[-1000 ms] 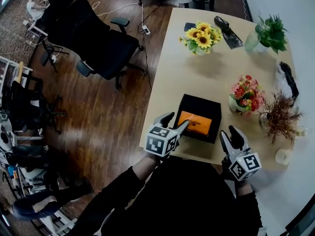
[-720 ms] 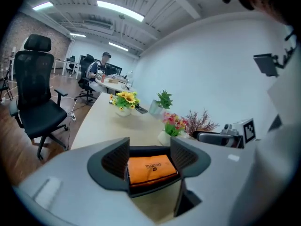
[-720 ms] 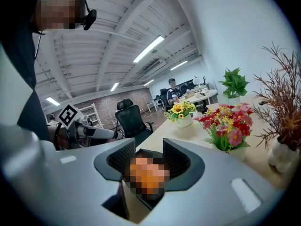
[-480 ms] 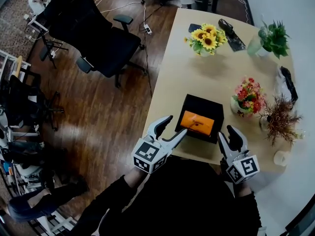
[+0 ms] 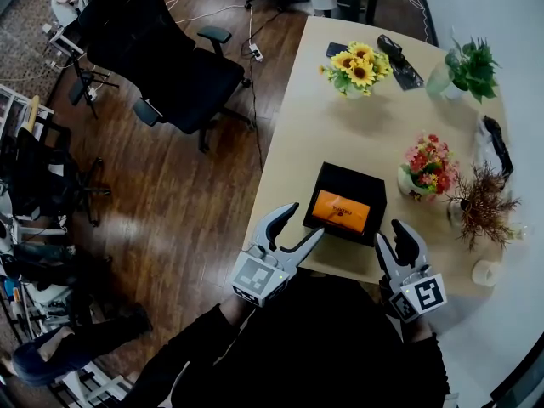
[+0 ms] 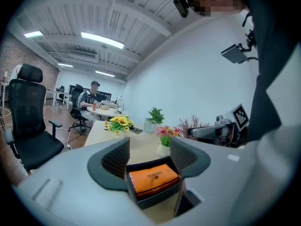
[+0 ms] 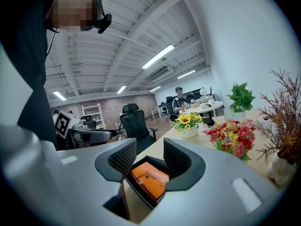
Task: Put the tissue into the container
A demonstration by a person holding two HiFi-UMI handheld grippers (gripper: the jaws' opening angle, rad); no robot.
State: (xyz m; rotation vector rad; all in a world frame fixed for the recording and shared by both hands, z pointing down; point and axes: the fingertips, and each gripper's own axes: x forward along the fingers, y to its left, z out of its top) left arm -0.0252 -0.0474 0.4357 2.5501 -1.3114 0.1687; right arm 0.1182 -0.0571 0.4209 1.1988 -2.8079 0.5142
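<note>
An orange tissue pack (image 5: pixel 340 212) lies inside the black container (image 5: pixel 327 174) near the front of the tan table (image 5: pixel 306 126). My left gripper (image 5: pixel 306 219) hovers at the table's front-left edge, just short of the container, open and empty. In the left gripper view the tissue pack (image 6: pixel 153 178) shows beyond its spread jaws. My right gripper (image 5: pixel 391 232) is at the front edge, right of the container. Its jaws are drawn close together with nothing between them. The right gripper view looks over them to the pack (image 7: pixel 149 177) in the container (image 7: pixel 141 194).
Sunflowers (image 5: pixel 350 65) and a green plant (image 5: pixel 466 58) stand at the table's far end. A pot of pink flowers (image 5: pixel 425 170) and a dried plant (image 5: pixel 480 202) sit right of the container, a tape roll (image 5: pixel 487 271) nearer. A black office chair (image 5: pixel 161 58) stands on the wooden floor at left.
My left gripper has drawn back from over the tissue pack to the table's front-left edge. The right gripper stayed put and its jaws look a little narrower.
</note>
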